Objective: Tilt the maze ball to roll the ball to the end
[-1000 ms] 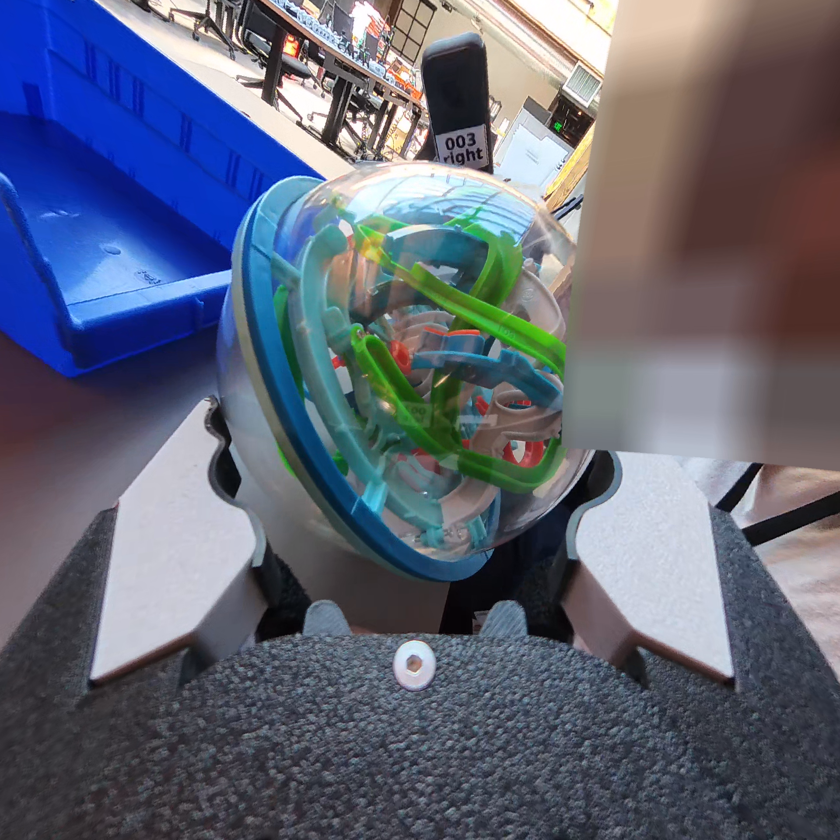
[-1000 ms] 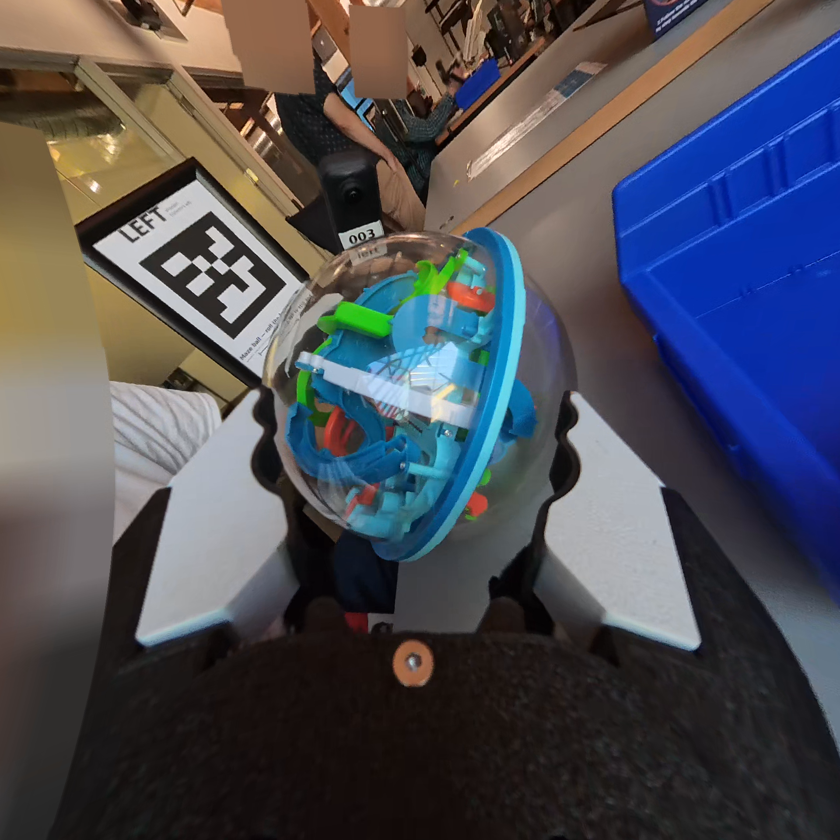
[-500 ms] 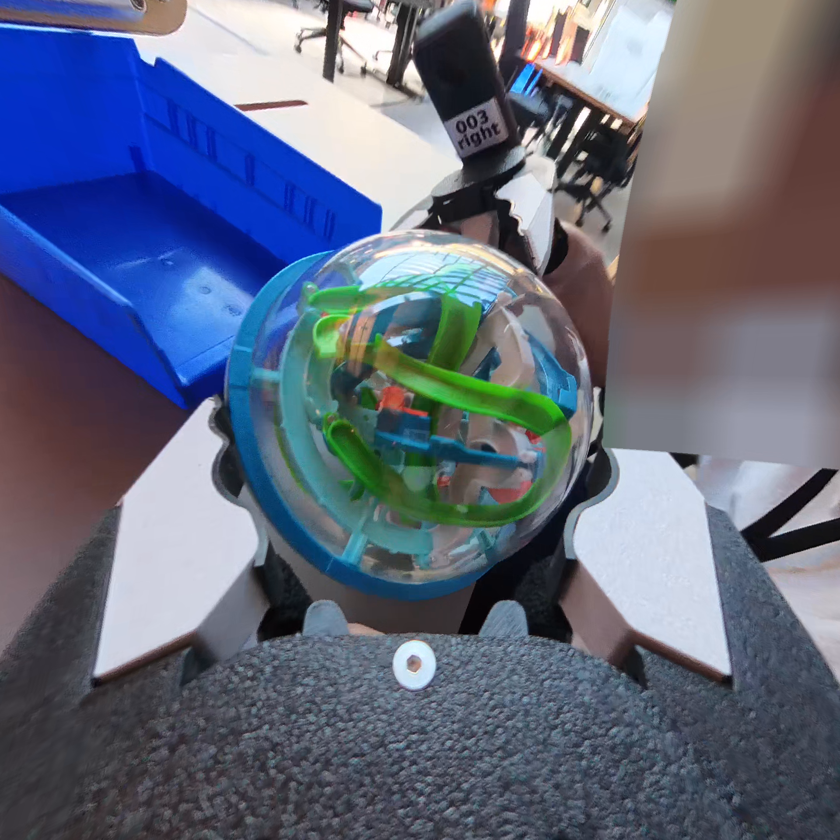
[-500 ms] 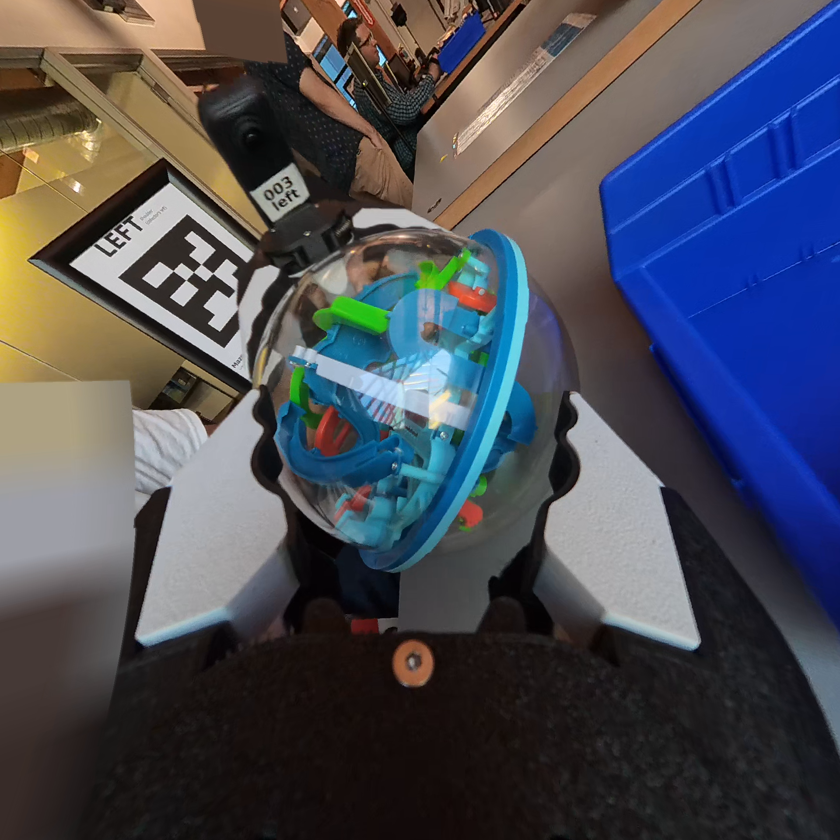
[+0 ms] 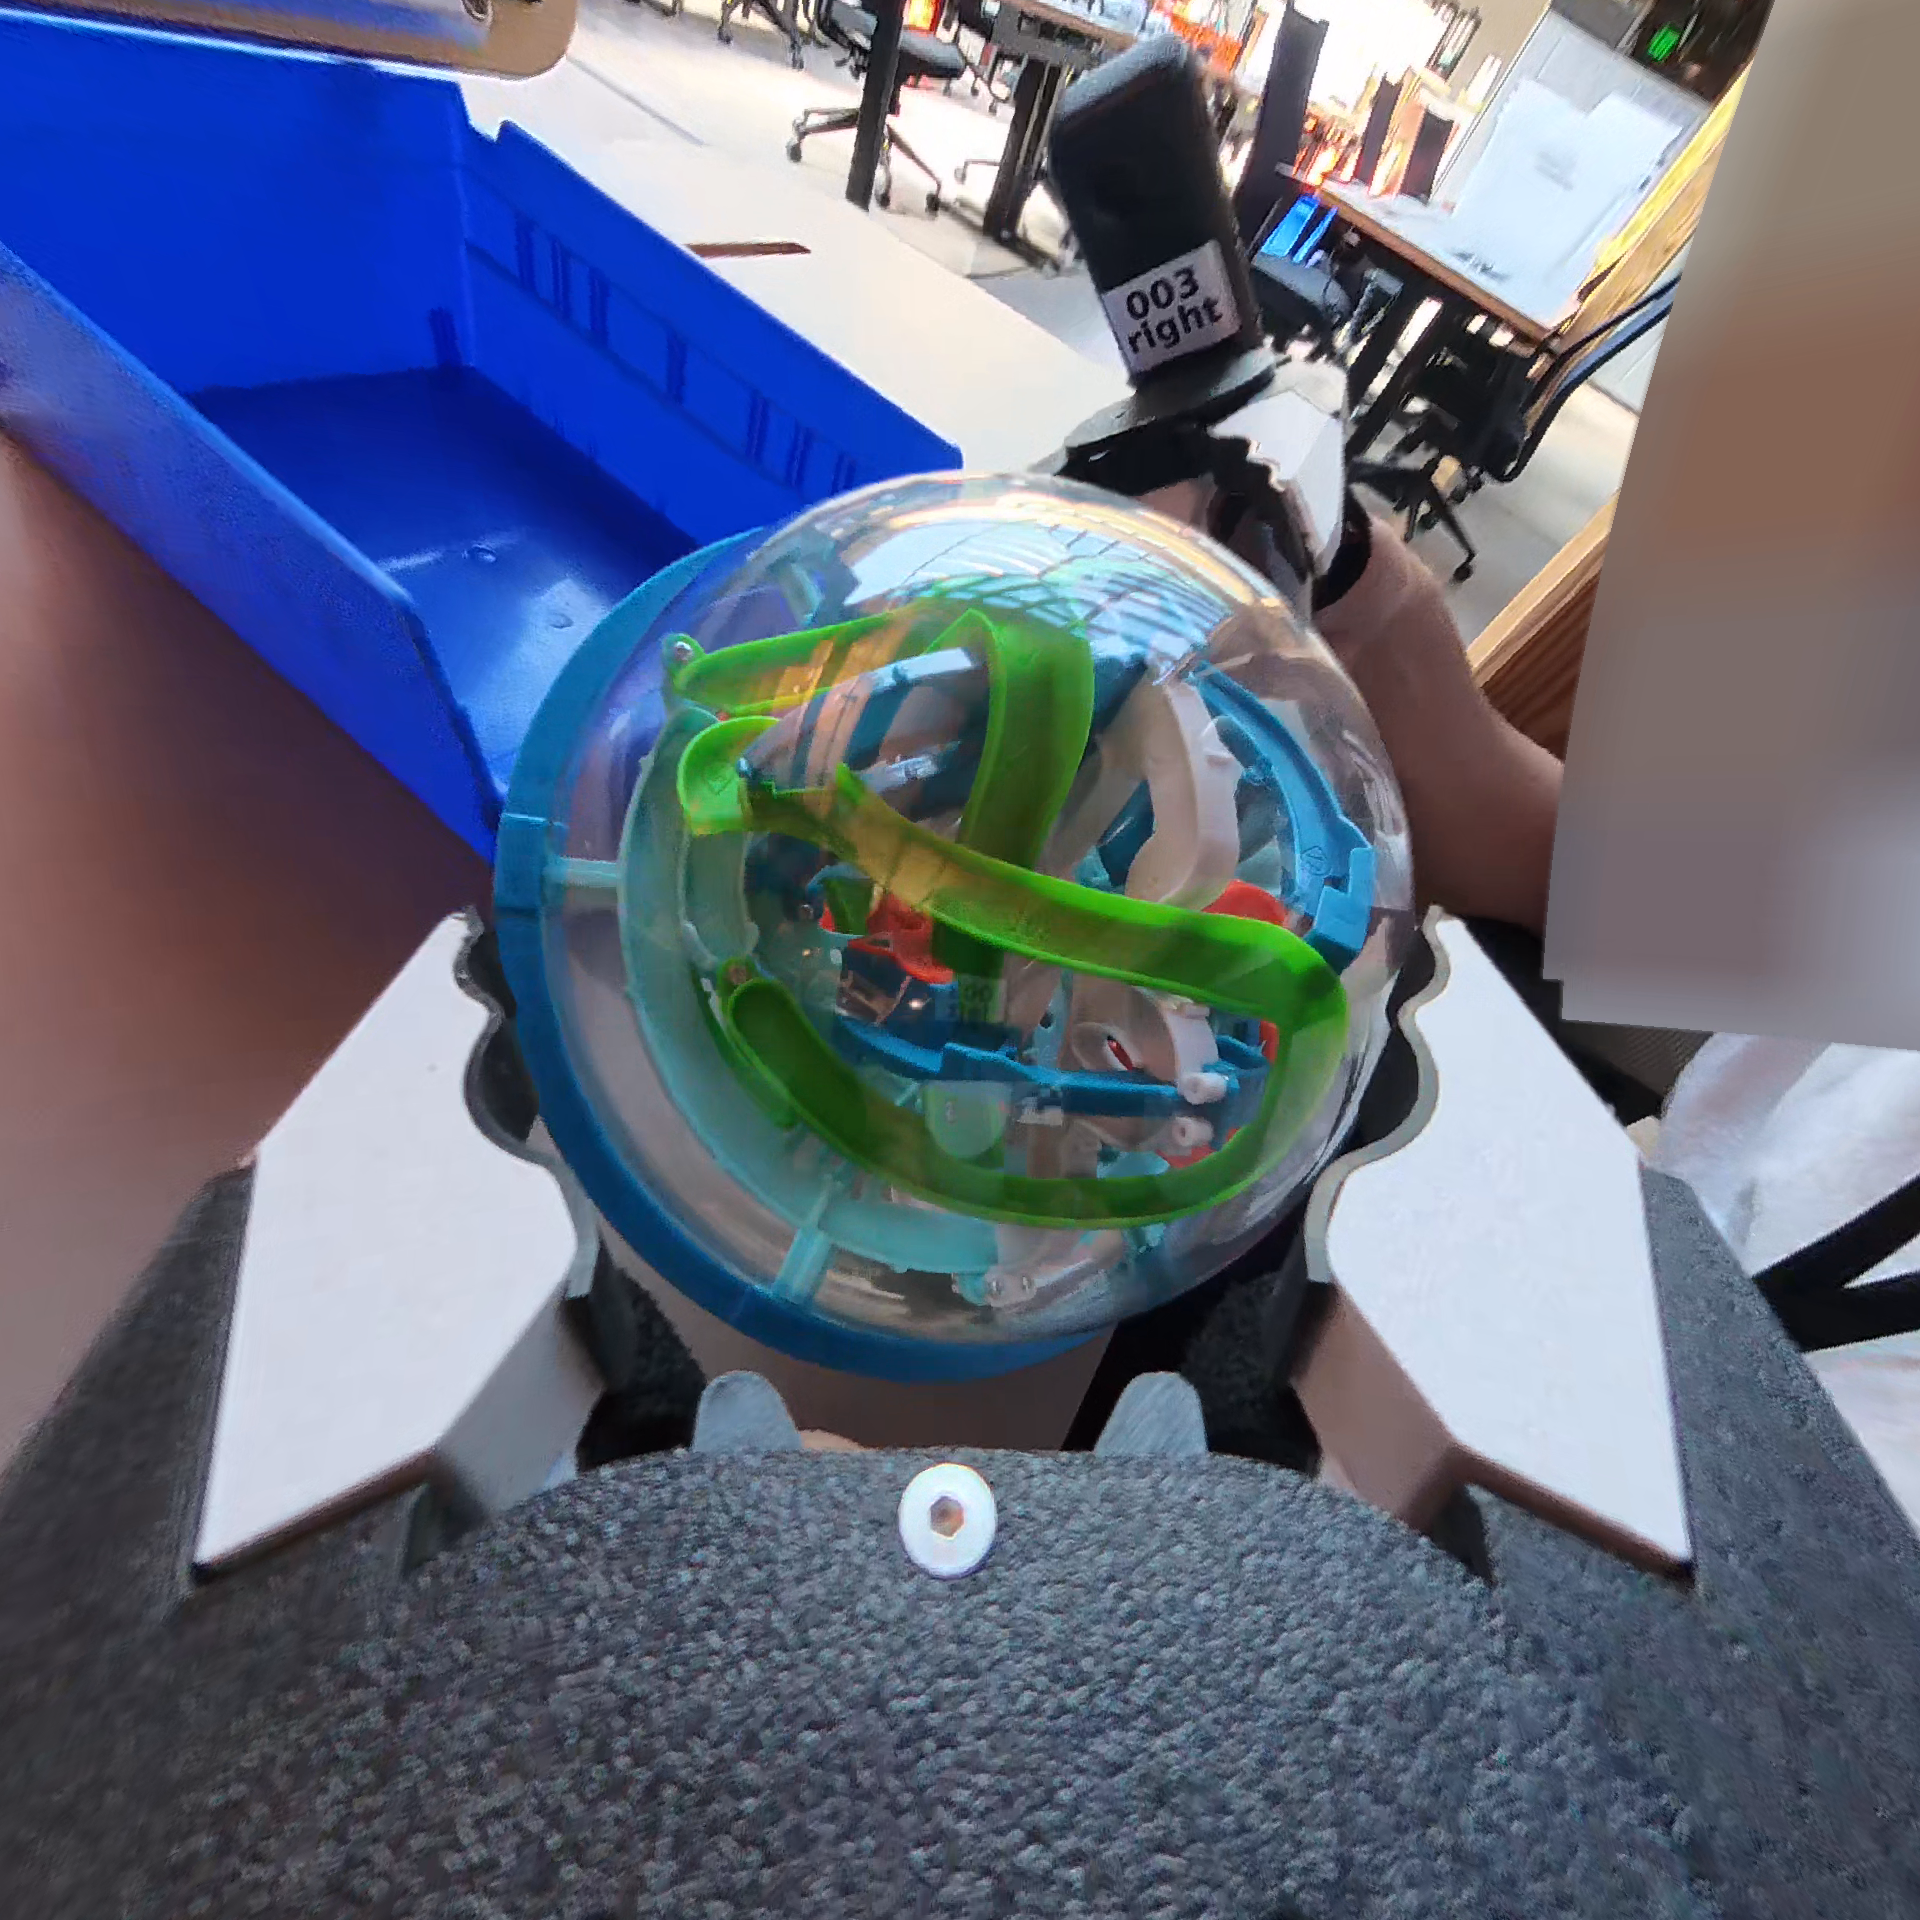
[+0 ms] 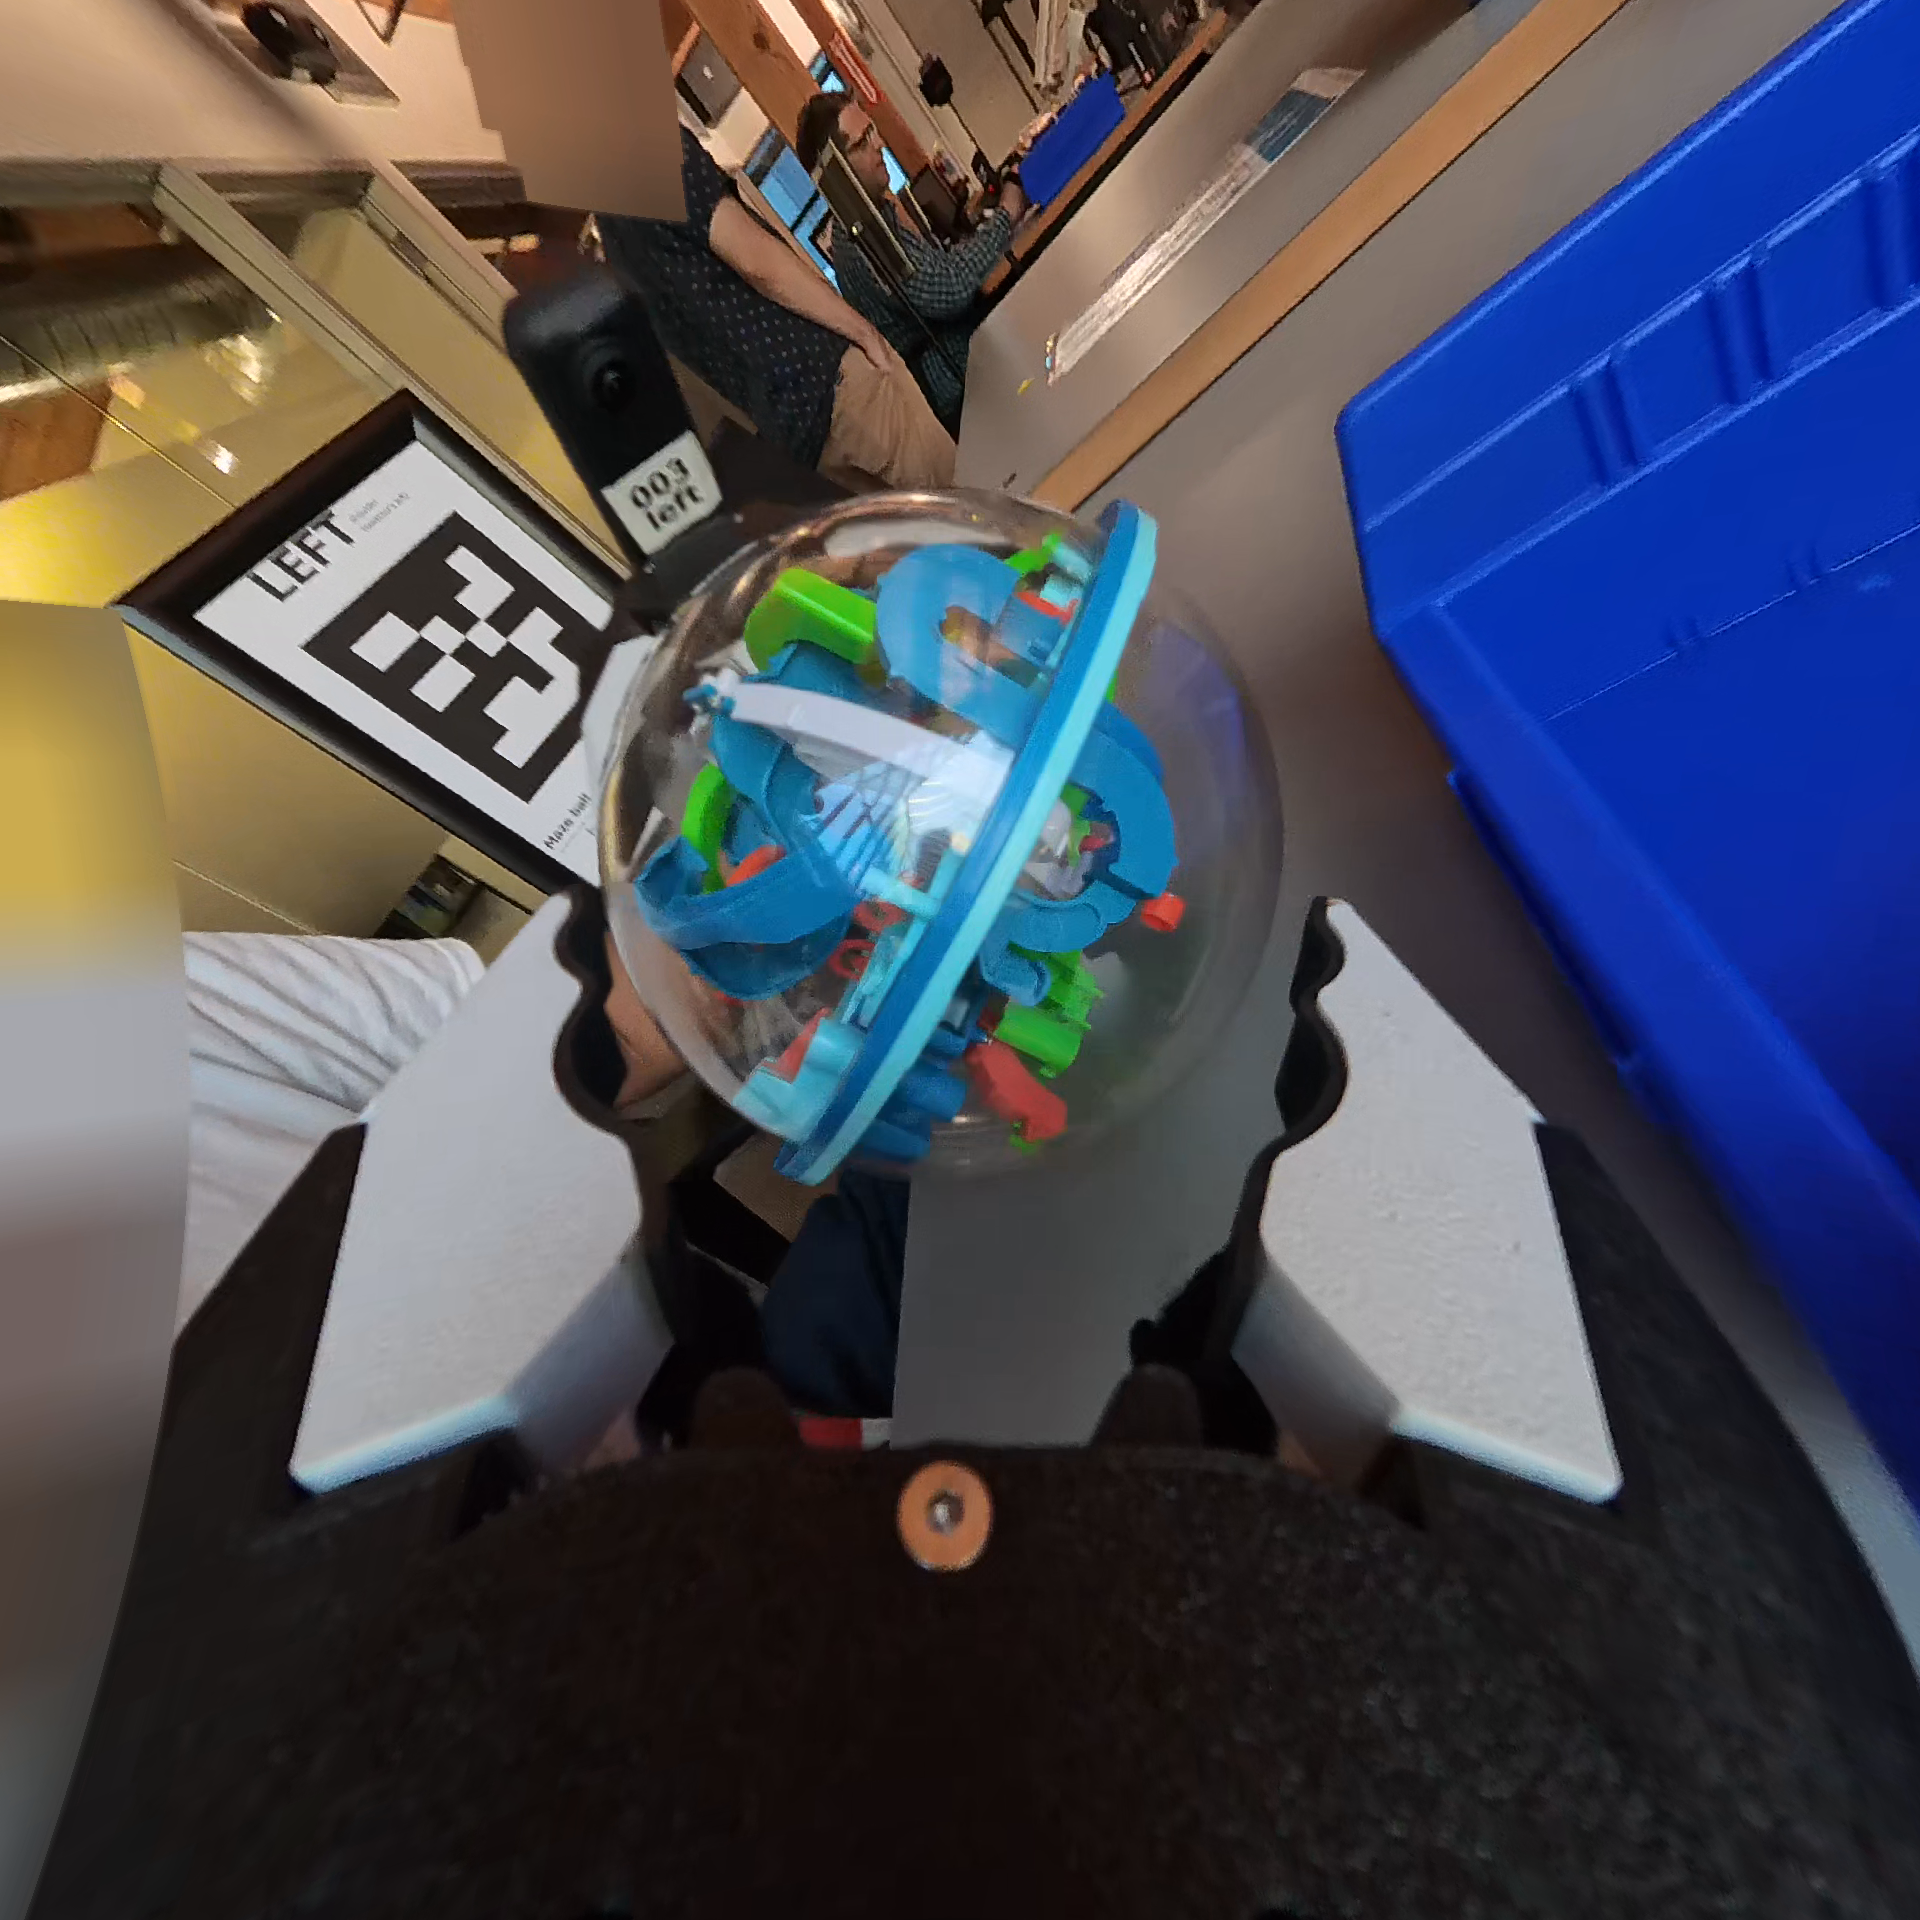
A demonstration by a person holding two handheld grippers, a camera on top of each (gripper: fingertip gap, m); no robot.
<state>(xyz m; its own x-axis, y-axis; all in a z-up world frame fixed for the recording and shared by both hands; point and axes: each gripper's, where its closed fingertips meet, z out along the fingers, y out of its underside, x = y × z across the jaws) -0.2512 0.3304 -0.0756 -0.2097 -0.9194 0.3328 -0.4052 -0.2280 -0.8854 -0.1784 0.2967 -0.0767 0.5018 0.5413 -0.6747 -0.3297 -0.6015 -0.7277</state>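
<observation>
Left wrist view puts the maze ball (image 5: 951, 935) squarely between the two fingers of your left hand-held gripper (image 5: 951, 935). It is clenched on the ball: one dark pad (image 5: 499, 1039) sits against the blue ring around the ball's middle, and the other lies against the clear shell on the opposite side. The ball is off the table (image 5: 208, 831), tilted so the ring runs down its left side, with green, blue, white and red tracks showing through the shell. The small ball inside cannot be made out.

Beyond the ball you can see your right hand-held gripper (image 5: 1247, 468) coming in from the far side. A blue bin (image 5: 416, 468) stands on the table at the far left, just behind the ball.

From the right wrist view, the same maze ball (image 6: 940, 831) lies between the fingers of your right hand-held gripper (image 6: 945, 914), ring slanting across it. This one is released. A thin strip of grey table (image 6: 1299, 468) shows between the shell and the right finger (image 6: 1382, 1091). The blue bin (image 6: 1662, 623) fills the right side, and a board with a black-and-white marker (image 6: 457, 665) stands to the far left.
</observation>
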